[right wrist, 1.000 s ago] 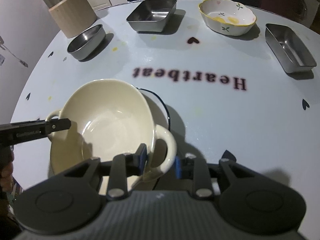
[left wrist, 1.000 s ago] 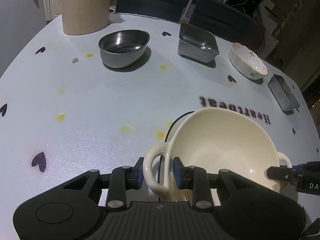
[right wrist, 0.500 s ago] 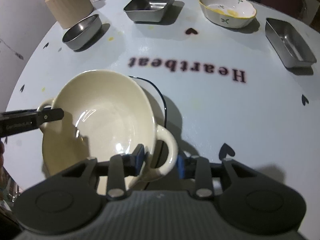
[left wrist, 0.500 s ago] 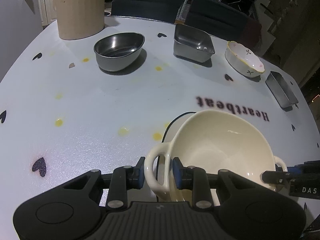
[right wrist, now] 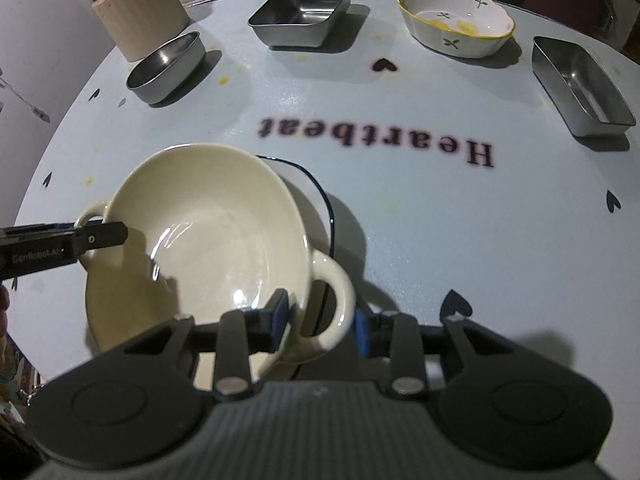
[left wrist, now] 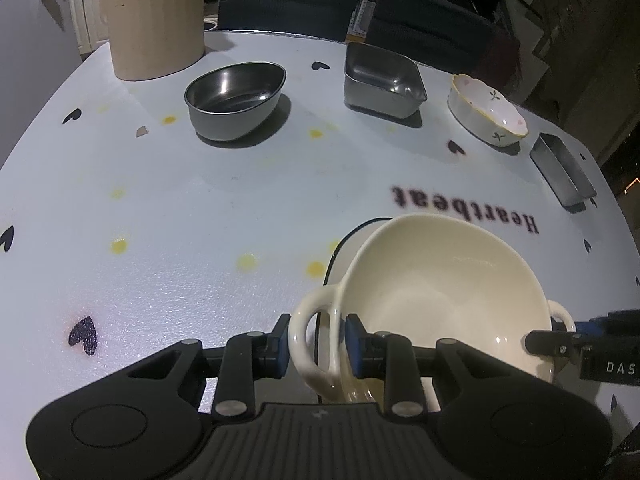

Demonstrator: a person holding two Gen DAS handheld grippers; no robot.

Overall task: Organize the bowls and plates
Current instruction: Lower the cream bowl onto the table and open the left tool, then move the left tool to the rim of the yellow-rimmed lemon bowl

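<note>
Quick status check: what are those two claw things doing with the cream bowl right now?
Left hand-held gripper clamped on one loop handle. Right hand-held gripper straddling the other handle. Cream bowl tilted over a dark-rimmed plate. Nothing in the way.

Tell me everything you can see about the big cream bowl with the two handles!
The cream bowl looks like glossy ceramic, round and deep, empty inside, with a loop handle on each side. It is tilted, above a white plate with a dark rim. The left hand-held gripper pinches one handle and the right hand-held gripper straddles the other.
</note>
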